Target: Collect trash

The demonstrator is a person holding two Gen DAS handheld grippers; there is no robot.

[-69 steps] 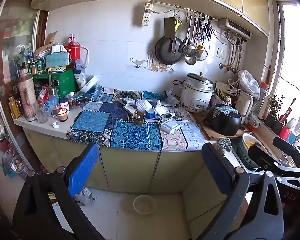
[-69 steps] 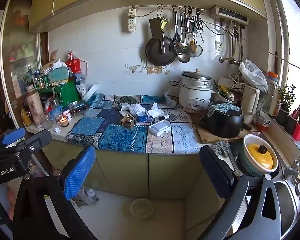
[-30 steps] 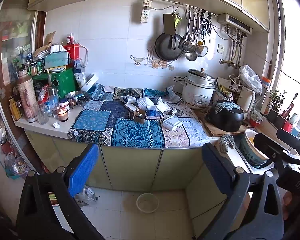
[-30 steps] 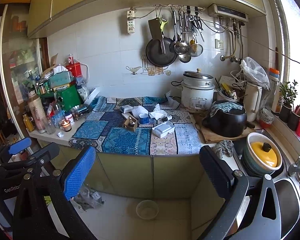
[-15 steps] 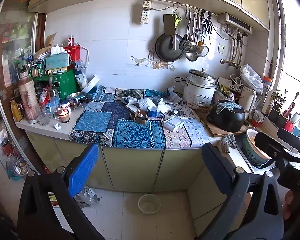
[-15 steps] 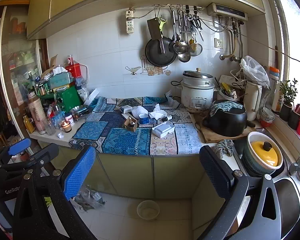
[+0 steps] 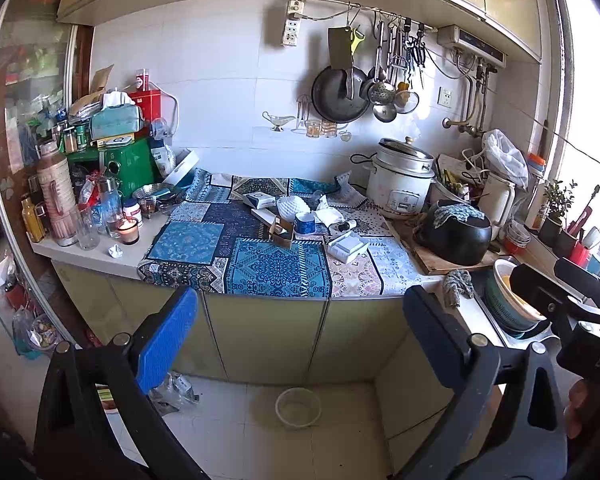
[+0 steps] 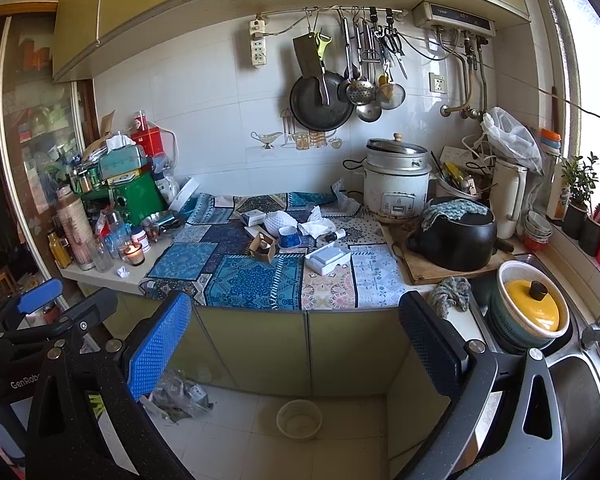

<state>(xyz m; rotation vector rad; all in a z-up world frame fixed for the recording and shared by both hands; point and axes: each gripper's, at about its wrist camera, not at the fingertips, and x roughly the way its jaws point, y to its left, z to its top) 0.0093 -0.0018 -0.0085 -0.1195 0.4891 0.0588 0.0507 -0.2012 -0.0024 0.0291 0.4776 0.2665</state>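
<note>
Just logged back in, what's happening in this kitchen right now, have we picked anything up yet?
Nothing is picked up yet. A person holds both tongs out in front of the counter, short of it: the left tongs and right tongs are open and empty. The likely trash sits untouched on the patterned cloth: crumpled tissue, a small open cardboard box, and a paper wad near the lit candle.

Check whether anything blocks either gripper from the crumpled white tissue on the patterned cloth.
Nothing visible blocks it. Both the left gripper and right gripper are open and well back from the counter. The crumpled tissue lies amid clutter, close beside a blue cup.
</note>
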